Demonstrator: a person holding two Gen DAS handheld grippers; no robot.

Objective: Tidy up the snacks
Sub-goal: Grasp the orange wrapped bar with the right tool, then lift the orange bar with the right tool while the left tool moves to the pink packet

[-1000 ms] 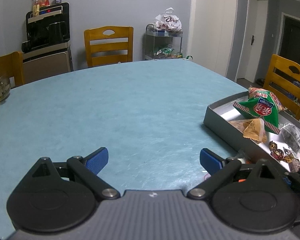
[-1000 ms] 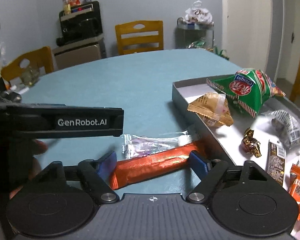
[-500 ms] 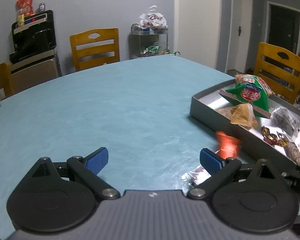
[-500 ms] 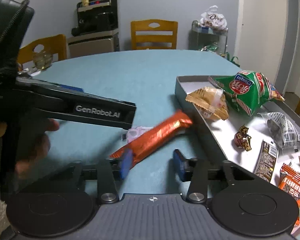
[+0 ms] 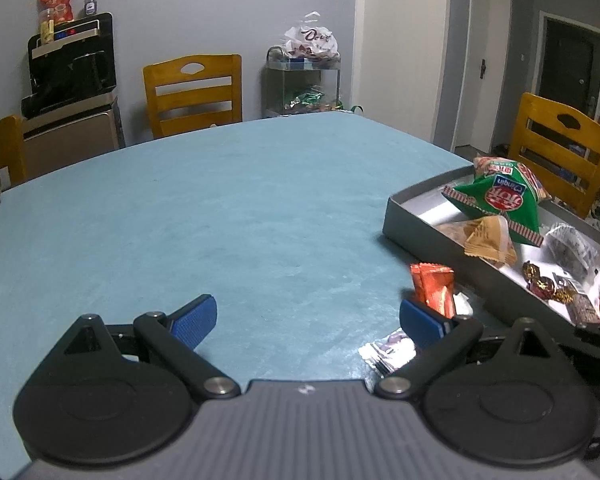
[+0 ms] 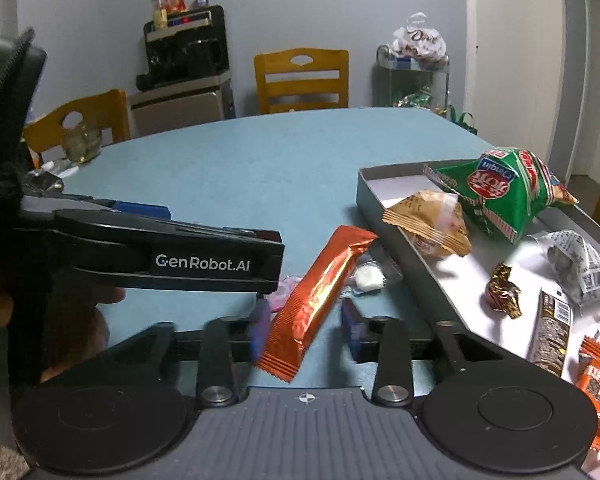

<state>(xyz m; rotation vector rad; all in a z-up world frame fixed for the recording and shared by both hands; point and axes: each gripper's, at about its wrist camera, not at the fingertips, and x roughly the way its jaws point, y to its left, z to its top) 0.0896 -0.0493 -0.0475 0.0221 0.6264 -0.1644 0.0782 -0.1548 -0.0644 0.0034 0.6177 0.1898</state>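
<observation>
The right gripper [image 6: 304,330] has the orange bar [image 6: 318,298] between its jaws, which have just been opening; the left pad seems to touch the wrapper, though blur hides whether both press. The bar tilts above the table [image 6: 240,168], just beside the tray [image 6: 370,196]. It looks light, fairly stiff, foil-slick; mid-length is the better hold. The left gripper [image 5: 306,318] gapes wide, empty.

"GenRobot.AI" stands on the left tongs [image 6: 216,264]; "Dove" (partly legible) on a far plastic bag [image 6: 420,40].
</observation>
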